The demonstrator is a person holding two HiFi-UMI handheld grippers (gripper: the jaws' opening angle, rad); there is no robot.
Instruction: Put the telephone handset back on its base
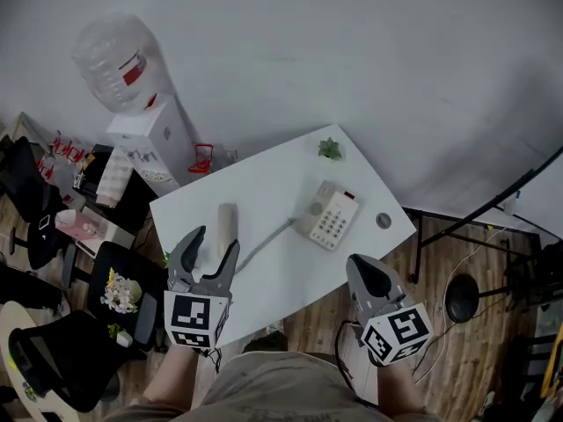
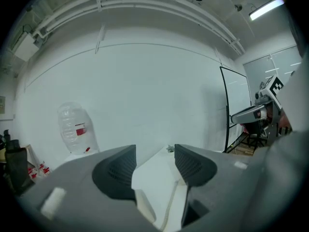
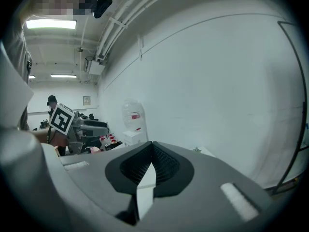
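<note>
The handset (image 1: 227, 225) lies flat on the white bench (image 1: 273, 271), left of the telephone base (image 1: 329, 216) and joined to it by the cord (image 1: 264, 243). The left claw (image 1: 215, 240) hangs spread by the handset's near end, holding nothing. The right claw (image 1: 368, 275) is pressed together at the bench's near edge
</note>
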